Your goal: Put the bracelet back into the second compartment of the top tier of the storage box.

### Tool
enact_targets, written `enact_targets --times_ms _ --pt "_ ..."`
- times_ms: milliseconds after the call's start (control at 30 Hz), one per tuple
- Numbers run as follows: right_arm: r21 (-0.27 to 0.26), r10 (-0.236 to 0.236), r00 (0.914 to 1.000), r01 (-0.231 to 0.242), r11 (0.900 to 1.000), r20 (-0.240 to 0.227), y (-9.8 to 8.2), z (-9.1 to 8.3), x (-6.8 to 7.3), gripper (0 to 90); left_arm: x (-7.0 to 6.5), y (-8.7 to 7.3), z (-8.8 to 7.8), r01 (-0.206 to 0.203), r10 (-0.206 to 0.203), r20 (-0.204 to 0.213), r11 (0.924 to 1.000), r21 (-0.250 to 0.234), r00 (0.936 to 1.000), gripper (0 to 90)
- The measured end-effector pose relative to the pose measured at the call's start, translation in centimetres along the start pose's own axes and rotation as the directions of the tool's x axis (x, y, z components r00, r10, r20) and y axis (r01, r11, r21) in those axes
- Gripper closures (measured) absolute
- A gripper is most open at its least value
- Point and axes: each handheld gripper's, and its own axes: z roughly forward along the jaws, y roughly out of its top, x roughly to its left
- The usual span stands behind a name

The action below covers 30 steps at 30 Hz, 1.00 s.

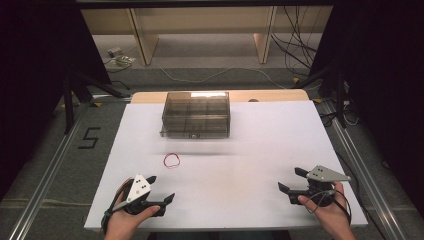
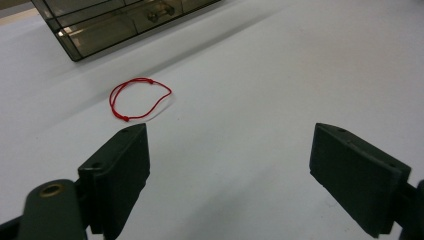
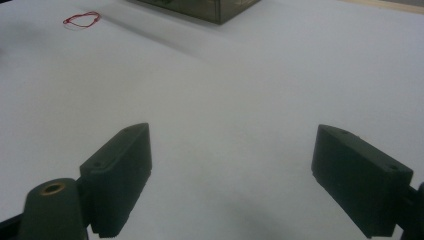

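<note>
A thin red string loop (image 1: pixel 172 160) lies flat on the white table (image 1: pixel 250 150), a little in front of a smoky clear plastic drawer box (image 1: pixel 196 114). My left gripper (image 1: pixel 161 189) rests near the table's front left edge, open and empty, a short way behind the red string loop (image 2: pixel 140 98). My right gripper (image 1: pixel 292 180) sits near the front right, also open with nothing between its jaws. In the right gripper view the red string loop (image 3: pixel 81 19) lies far off at the upper left, with a corner of the drawer box (image 3: pixel 210 7) at the top.
The drawer box (image 2: pixel 120 22) stands at the table's far middle, its compartments dim through the tinted walls. Bare white tabletop stretches between the grippers. Beyond the table are wooden furniture legs (image 1: pixel 142 37) and loose cables (image 1: pixel 295 45) on the floor.
</note>
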Motion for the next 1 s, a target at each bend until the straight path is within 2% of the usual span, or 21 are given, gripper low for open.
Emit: enact_targets --times_ms 267,333,433,667,733,1000 --pt "-0.003 -0.002 1.0 0.002 1.0 0.0 0.1 0.1 0.1 17.1 0.3 0.4 0.3 -0.011 0.011 -0.008 0.9997 -0.02 0.9999 16.3" --pt "0.003 -0.004 1.0 0.004 1.0 -0.001 0.1 0.2 0.2 17.1 0.7 0.9 0.8 -0.002 0.001 -0.027 0.9999 -0.017 0.9996 16.7" --pt "0.0 -0.01 0.9999 0.01 1.0 -0.006 0.1 0.3 0.2 17.1 1.0 1.3 1.3 -0.005 0.004 -0.025 0.9999 -0.013 0.9997 20.0" --pt "0.003 -0.002 1.0 0.002 1.0 -0.007 0.1 0.4 0.2 17.1 2.1 2.6 3.7 -0.035 0.037 -0.063 0.9988 0.034 0.9973 26.6" --pt "0.002 -0.002 1.0 0.002 1.0 -0.007 0.1 0.4 0.2 17.2 2.5 2.9 4.2 -0.043 0.045 -0.06 0.9981 0.044 0.9972 32.0" --pt "0.008 -0.005 1.0 0.005 1.0 -0.004 0.1 0.4 0.3 17.2 3.5 3.1 6.5 -0.069 0.076 -0.064 0.9917 0.109 0.995 40.3"
